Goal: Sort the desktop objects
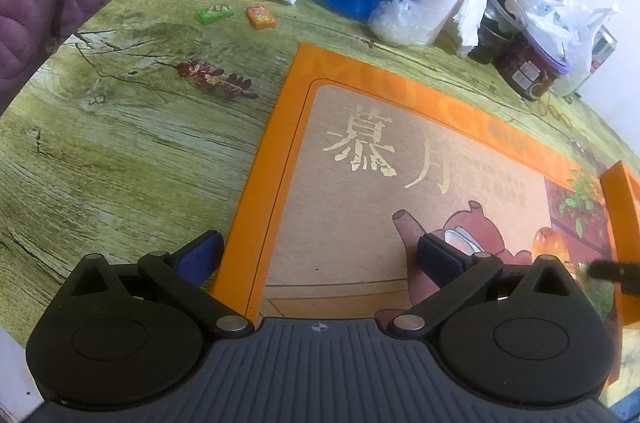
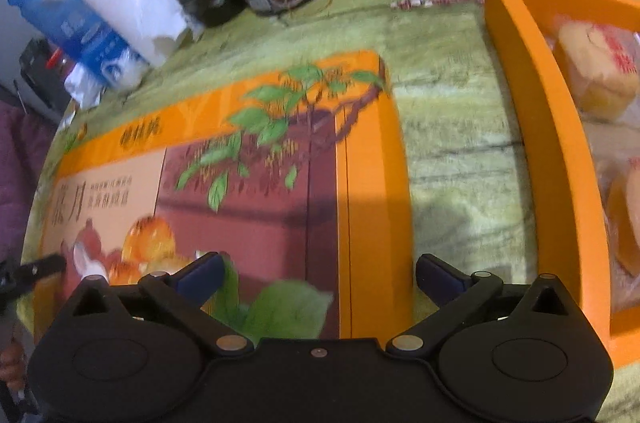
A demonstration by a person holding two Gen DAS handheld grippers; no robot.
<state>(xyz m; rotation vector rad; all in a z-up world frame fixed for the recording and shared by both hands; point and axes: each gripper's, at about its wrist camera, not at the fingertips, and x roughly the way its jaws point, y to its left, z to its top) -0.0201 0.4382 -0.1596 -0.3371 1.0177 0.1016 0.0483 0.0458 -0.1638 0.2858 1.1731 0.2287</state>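
Seemingly early on — orange lid (image 1: pixel 400 159) flat on table (image 1: pixel 120 143) beside open box (image 2: pixel 520 71) of pastries, both grippers (image 1: pixel 320 255) (image 2: pixel 318 273) spread wide, nothing held — lidding and clutter untouched.

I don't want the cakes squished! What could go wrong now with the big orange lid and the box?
1. The flat orange printed box lid lies beside the open orange cake tray; lowered crooked, it might press the wrapped round pastries.
2. Both open tongs, left and right, straddle opposite lid edges; uneven lifting could tilt it.
3. A swinging lid might topple the white paper roll.
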